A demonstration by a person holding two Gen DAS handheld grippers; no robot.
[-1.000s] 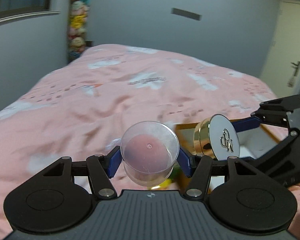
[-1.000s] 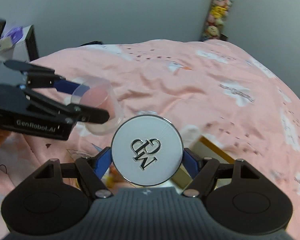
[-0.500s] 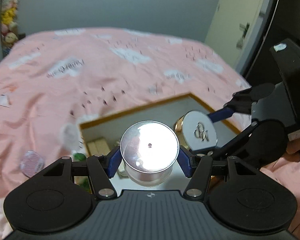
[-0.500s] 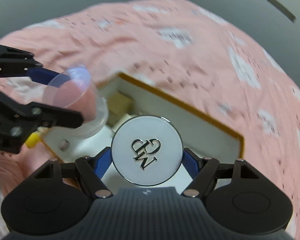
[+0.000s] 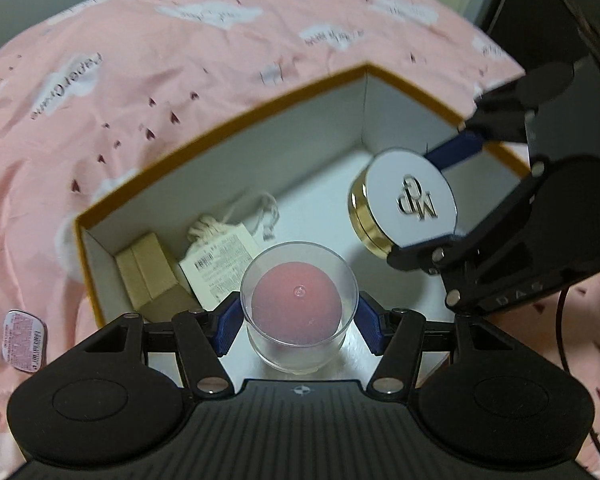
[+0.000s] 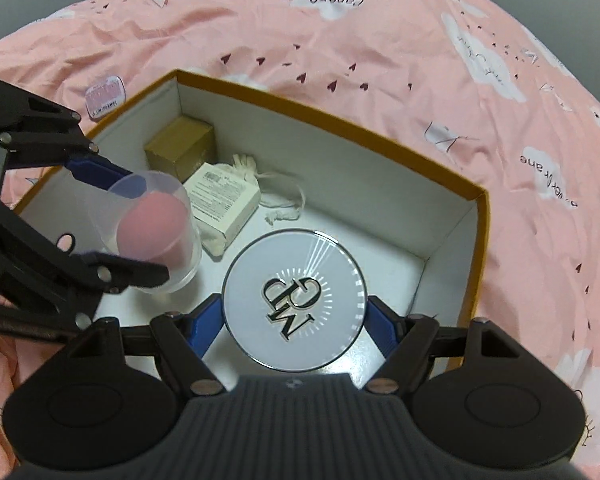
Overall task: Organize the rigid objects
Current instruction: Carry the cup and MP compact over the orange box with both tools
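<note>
My left gripper (image 5: 299,320) is shut on a clear plastic cup with a pink sponge inside (image 5: 298,305), held over the near part of an open box (image 5: 220,128) with an orange rim and white inside. My right gripper (image 6: 295,322) is shut on a round gold jar with a white monogram lid (image 6: 295,300), above the box floor. In the left wrist view the gold jar (image 5: 404,204) hangs at the right, over the box's right half. In the right wrist view the clear cup (image 6: 152,228) sits at the left between blue pads.
Inside the box (image 6: 452,216) lie a small tan carton (image 5: 152,276) in the left corner and a white drawstring pouch with a printed label (image 5: 224,252). A small pink tin (image 5: 23,340) rests on the pink cloud-print bedcover (image 5: 100,80) left of the box.
Both grippers have tilted downward and moved over the open box, each still holding its object. The box, earlier barely seen at the bed's edge, now fills the middle of both views.
</note>
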